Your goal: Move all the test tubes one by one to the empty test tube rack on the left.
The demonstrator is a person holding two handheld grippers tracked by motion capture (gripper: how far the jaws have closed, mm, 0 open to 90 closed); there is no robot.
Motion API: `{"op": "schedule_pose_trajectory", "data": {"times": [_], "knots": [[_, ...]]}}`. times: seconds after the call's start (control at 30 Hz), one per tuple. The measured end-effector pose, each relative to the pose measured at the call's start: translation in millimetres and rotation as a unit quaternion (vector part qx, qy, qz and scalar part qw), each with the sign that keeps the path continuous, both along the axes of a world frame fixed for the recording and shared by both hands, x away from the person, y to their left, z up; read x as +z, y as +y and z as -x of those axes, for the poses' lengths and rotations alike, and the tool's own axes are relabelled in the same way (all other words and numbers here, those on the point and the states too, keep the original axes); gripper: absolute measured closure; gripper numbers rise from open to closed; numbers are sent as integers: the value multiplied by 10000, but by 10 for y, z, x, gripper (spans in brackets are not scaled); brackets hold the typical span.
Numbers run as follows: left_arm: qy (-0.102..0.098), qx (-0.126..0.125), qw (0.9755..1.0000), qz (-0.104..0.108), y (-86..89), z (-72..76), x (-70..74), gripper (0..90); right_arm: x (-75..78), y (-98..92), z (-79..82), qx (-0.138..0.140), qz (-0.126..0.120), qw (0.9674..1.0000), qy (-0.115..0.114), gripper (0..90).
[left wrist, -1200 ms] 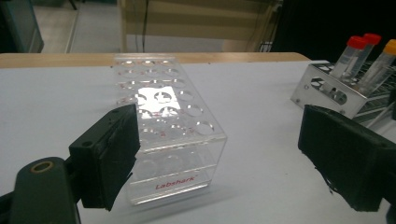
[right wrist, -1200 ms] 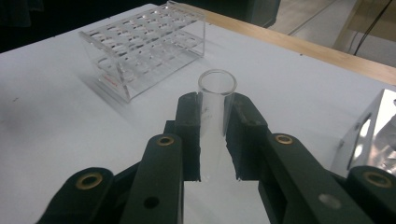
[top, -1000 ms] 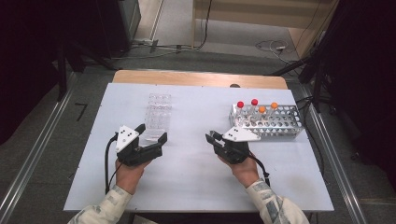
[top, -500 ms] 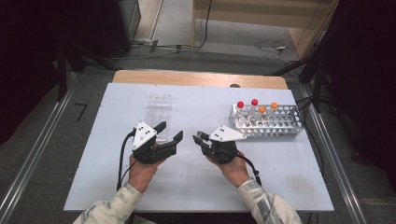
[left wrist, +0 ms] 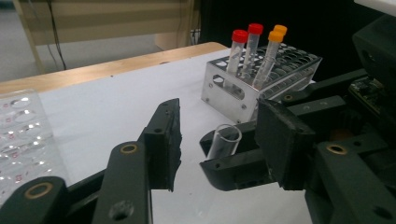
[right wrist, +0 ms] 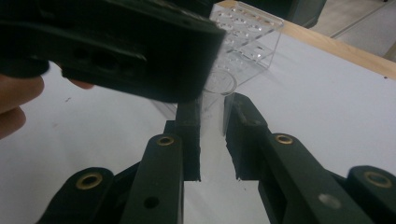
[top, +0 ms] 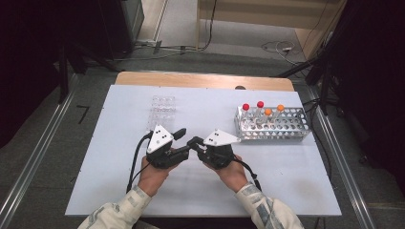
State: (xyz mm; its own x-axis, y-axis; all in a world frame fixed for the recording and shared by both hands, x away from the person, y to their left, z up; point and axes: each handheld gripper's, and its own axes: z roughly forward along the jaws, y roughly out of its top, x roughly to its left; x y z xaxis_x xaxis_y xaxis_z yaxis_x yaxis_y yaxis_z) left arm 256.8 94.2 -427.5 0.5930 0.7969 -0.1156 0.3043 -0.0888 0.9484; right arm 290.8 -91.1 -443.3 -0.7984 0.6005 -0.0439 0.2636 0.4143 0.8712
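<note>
Grippers meet at the middle of the white table, each held in one of the person's hands. The right gripper is clamped on a clear open tube, its two black jaws pressing the glass from either side with the open mouth standing up above them. In the left gripper view that same tube pokes up from the right gripper's jaws, and it sits in the gap of the left gripper. The left gripper's jaws have just been closing; they stand on both sides of the tube with space left, and I see no pad pressing on it. From above, the left gripper and the right gripper point at each other, tips almost touching.

Behind them to the right stands a metal rack with four capped tubes upright in it: two red-capped tubes and two orange-capped tubes. A clear plastic rack stands behind the left gripper, well apart from the metal one. A wooden strip runs along the table's far edge.
</note>
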Motion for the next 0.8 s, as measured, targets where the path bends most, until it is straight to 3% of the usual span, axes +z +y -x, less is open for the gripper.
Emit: {"op": "schedule_pose_trajectory", "data": {"times": [0.23, 0.8], "knots": [[91, -61, 9999, -26, -7, -30, -15, 646, 11, 22, 22, 45, -17, 10000, -6, 735], [146, -179, 9997, -43, -18, -38, -30, 754, 22, 35, 49, 69, -35, 10000, -23, 735]]}}
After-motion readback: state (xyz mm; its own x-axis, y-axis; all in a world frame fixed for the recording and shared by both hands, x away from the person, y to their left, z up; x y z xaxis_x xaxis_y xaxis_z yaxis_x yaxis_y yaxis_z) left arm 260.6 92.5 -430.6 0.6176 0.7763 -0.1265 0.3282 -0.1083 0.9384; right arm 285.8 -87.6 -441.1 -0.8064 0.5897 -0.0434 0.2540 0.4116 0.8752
